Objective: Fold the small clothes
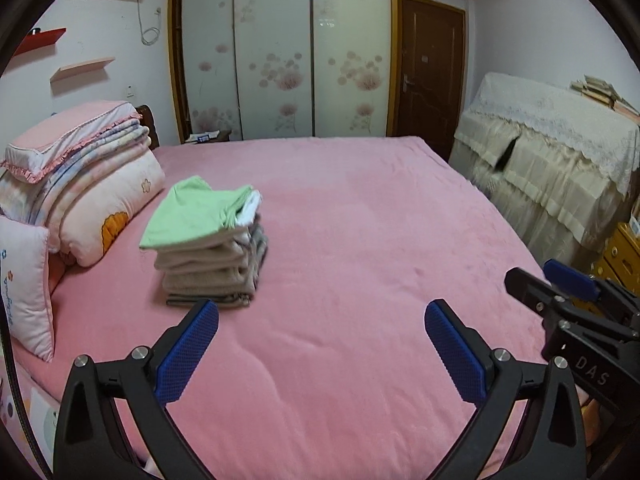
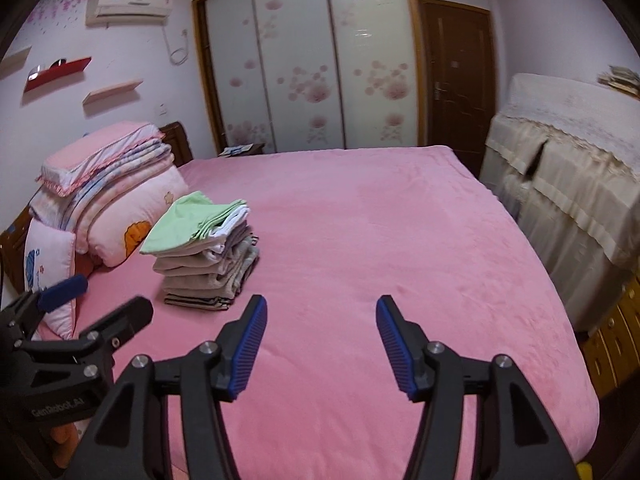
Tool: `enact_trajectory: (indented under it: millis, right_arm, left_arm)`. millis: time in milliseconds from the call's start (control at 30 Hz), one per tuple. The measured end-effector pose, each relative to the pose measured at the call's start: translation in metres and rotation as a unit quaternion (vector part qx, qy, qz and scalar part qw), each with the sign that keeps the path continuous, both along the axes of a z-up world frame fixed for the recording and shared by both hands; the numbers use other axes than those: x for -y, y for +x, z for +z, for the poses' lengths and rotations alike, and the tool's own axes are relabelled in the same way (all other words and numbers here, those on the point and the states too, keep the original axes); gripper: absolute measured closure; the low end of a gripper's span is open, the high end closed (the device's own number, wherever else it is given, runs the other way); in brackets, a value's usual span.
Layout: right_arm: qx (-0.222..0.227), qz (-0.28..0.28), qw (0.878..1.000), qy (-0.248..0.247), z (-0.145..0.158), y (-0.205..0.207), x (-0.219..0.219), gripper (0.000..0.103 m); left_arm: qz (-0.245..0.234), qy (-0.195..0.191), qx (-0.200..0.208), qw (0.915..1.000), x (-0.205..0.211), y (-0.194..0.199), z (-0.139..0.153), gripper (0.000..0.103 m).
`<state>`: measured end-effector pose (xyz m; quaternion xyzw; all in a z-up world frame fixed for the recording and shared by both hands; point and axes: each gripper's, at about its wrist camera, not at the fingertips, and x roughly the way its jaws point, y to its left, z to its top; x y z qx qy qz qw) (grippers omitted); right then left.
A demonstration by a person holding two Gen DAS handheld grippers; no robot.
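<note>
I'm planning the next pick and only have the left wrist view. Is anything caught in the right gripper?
Observer: No. The right gripper has its pads apart, with only the pink bedspread showing between them.
Operator: That gripper blocks my view of the bed's near right corner. Any loose clothes there?
Observer: None shows. The near right corner is smooth bedspread right out to its edge.

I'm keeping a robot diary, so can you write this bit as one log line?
stage: between garments | folded stack: on pink bed, green piece on top | left gripper: open, empty | right gripper: open, empty
</note>
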<state>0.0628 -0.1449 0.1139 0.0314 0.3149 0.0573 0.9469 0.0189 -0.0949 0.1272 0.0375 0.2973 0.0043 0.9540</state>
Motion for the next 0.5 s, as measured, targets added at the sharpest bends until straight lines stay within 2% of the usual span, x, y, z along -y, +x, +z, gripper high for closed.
enact_trajectory:
  millis: [200, 367, 500]
  right_arm:
    - [-0.011, -0.023, 1.0, -0.006, -0.014, -0.044, 0.016, 0.042]
    - [-0.032, -0.039, 0.999, 0.013, -0.034, -0.078, 0.03, 0.039]
    - [-0.041, -0.054, 0.998, 0.003, -0.046, -0.098, 0.039, 0.038]
  left_arm:
    - [0.011, 0.0, -0.002, 0.9999, 0.013, -0.04, -0.02, 0.0]
    - [0.023, -0.007, -0.029, 0.9993, 0.015, -0.063, -0.048, 0.0]
    - [0.029, -0.008, -0.048, 0.9984, 0.016, -0.075, -0.067, 0.0]
